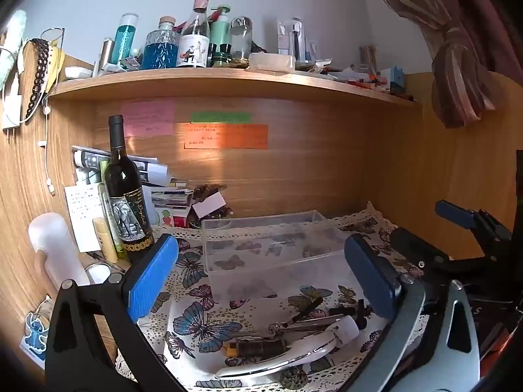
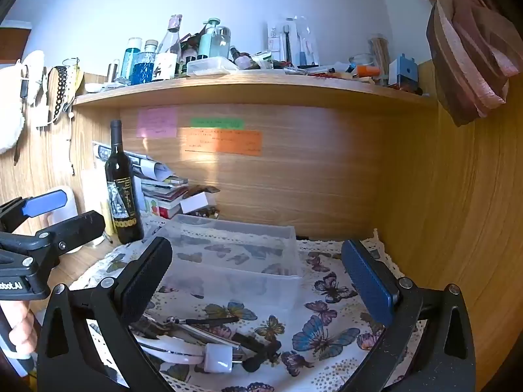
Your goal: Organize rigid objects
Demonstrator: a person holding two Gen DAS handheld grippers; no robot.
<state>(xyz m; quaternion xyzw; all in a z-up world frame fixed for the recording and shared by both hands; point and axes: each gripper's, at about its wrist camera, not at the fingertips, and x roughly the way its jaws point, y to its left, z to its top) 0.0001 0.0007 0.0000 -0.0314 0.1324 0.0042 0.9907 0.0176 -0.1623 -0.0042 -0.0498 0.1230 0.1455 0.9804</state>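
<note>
Both the left gripper [image 1: 261,274] and right gripper [image 2: 261,281] gape wide and hold nothing above the small items [image 1: 287,336] lying near the clear box [image 1: 271,245] on the butterfly cloth [image 1: 196,323].

Wood-panelled desk alcove [image 1: 310,170] under a cluttered shelf [image 1: 228,80], pale wall [image 2: 228,0] above, tied curtain [image 2: 470,49] at right.

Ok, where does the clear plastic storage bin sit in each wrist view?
Left wrist: clear plastic storage bin at centre, beyond the open left gripper.
Right wrist: centre-left, beyond the open right gripper.
Shared landmark: dark wine bottle standing left of the bin.
</note>
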